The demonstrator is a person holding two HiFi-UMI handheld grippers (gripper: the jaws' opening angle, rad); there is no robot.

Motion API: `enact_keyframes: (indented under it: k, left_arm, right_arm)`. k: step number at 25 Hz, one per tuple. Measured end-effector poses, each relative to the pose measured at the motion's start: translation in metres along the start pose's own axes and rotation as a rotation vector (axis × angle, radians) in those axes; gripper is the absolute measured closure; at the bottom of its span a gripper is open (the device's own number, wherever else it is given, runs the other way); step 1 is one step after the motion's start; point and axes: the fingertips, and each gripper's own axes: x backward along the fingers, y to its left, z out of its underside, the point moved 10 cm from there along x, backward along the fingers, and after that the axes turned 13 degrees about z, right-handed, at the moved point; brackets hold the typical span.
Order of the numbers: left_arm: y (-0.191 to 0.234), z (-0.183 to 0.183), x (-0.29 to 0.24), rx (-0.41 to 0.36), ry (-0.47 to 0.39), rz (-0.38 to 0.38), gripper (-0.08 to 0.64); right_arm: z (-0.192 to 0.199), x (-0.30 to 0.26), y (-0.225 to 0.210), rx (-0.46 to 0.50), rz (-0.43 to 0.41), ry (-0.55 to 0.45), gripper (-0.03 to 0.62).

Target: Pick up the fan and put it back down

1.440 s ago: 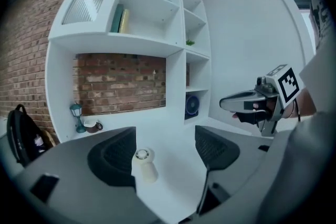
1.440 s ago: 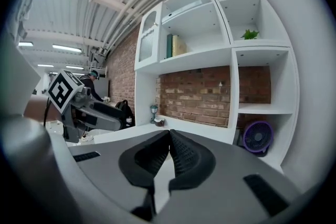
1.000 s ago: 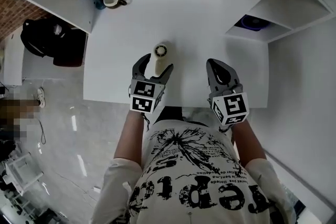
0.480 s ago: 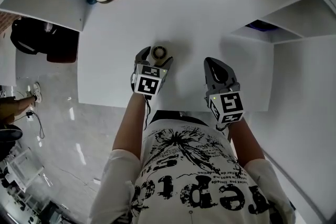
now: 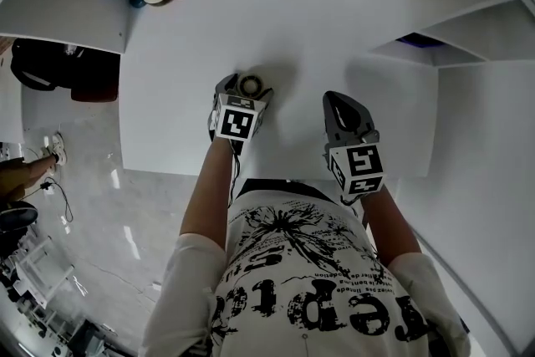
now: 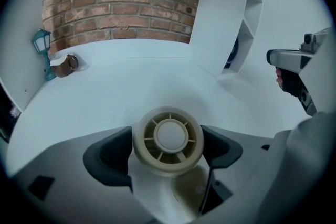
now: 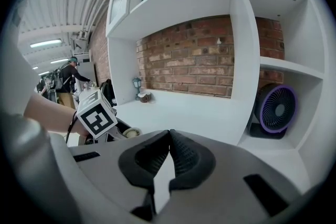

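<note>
Grasp stage, by my read: left gripper (image 5: pixel 244 89) has its jaws closed against either side of the fan (image 6: pixel 168 136), on its round cream head, near the front edge of the white table (image 5: pixel 318 29). Right gripper (image 7: pixel 169 139) hangs beside it, jaws together, empty. Next I need a straight, steady lift. Everything below the fan's head is mostly covered, so I can't quite tell whether it's touching the table.

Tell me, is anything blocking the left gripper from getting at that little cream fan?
Nothing visible does. The fan sits between the jaws of the left gripper, which press against its sides.
</note>
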Motion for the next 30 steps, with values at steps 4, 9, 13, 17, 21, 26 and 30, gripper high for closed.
enact_keyframes:
  k: [4,9,13,17,21,26,30]
  left_arm:
    - [0.000,0.002,-0.005,0.007,0.006,-0.026,0.178]
    - [0.000,0.002,-0.002,0.003,0.017,-0.030,0.178]
    - [-0.004,0.002,0.003,-0.020,0.062,-0.024,0.178]
    - [-0.012,0.002,0.012,-0.043,0.065,-0.024,0.178]
    - [-0.024,-0.001,0.029,-0.056,0.028,-0.019,0.178]
    - [-0.047,-0.009,0.060,-0.088,-0.064,-0.057,0.178]
    - [-0.071,-0.013,0.093,-0.112,-0.154,-0.085,0.178]
  right_arm:
    - [0.002,0.001,-0.002,0.001,0.009,0.006,0.577]
    - [0.001,0.005,-0.003,0.002,0.020,0.010,0.577]
    - [-0.002,0.010,-0.002,0.005,0.021,0.004,0.577]
    - [-0.004,0.016,-0.003,-0.004,0.020,-0.022,0.577]
    - [-0.009,0.029,-0.002,-0.013,0.022,-0.054,0.577]
    - [-0.015,0.055,-0.003,-0.002,0.028,-0.099,0.577]
    - [-0.016,0.084,-0.002,0.011,0.037,-0.129,0.577]
